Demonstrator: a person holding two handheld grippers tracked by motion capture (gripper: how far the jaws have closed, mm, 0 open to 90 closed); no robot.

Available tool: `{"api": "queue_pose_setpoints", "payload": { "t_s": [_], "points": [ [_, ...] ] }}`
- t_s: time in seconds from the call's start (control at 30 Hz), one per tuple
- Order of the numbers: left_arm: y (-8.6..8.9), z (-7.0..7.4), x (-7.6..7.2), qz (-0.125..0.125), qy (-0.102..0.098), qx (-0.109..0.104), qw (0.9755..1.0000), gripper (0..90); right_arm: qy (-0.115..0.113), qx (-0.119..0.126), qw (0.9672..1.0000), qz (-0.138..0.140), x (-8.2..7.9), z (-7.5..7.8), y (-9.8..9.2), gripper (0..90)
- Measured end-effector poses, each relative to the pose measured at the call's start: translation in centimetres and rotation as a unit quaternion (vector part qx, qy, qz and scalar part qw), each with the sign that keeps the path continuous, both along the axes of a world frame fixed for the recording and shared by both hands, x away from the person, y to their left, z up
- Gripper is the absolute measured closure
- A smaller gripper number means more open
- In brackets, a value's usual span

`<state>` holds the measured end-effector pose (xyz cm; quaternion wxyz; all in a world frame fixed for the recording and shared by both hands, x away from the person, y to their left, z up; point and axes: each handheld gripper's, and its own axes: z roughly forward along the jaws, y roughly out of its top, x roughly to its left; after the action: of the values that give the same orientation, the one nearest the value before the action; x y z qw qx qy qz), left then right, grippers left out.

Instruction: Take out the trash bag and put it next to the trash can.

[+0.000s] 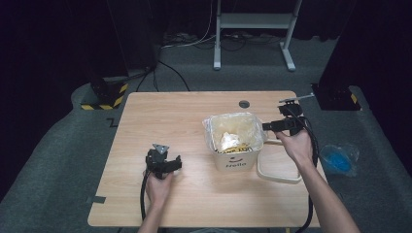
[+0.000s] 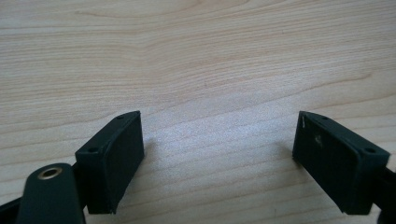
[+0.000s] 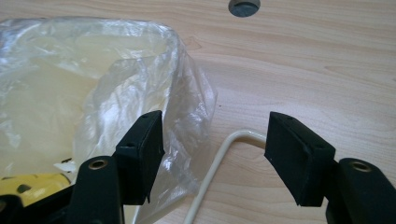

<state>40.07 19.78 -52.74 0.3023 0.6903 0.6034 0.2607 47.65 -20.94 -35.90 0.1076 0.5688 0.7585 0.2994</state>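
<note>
Liner edge just left of right jaws

Right gripper (image 3: 212, 154) at bin's (image 1: 236, 160) right rim, jaws wide open, empty. Liner (image 3: 187, 107) fold beside left pad; white handle (image 3: 219, 158) flat on table (image 1: 160, 121), between the jaws. Bin upright mid-table, lined, holding crumpled scraps (image 1: 229, 140). Left gripper (image 1: 167, 162) farther off, resting open, empty.

Left tool (image 1: 176, 162) rests low with jaws apart; right tool (image 1: 266, 126) hovers, jaws wide.
</note>
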Motion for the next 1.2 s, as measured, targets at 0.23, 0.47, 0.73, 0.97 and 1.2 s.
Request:
{"api": "queue_pose_setpoints", "payload": {
  "t_s": [0.23,0.47,0.73,0.97,1.2],
  "points": [
    [0.0,0.0,0.0,0.000,0.000,0.000,1.0000,16.4,0.021,-0.003,0.9998,0.001,0.7,-0.7,0.3,38.8],
    [0.0,0.0,0.0,-0.001,0.001,0.001,1.0000,16.4,0.019,-0.002,0.9998,0.010,0.8,-0.9,0.5,52.4],
    [0.0,0.0,0.0,-0.001,0.001,0.001,1.0000,16.4,0.021,0.006,0.9996,0.015,1.0,-1.2,0.5,68.9],
    [0.0,0.0,0.0,-0.001,0.001,0.001,1.0000,16.4,0.019,0.009,0.9998,-0.002,1.3,-1.2,0.3,50.8],
    [0.0,0.0,0.0,-0.001,0.001,0.001,1.0000,16.4,0.029,0.022,0.9993,-0.009,1.9,-1.4,0.0,49.4]
  ]
}}
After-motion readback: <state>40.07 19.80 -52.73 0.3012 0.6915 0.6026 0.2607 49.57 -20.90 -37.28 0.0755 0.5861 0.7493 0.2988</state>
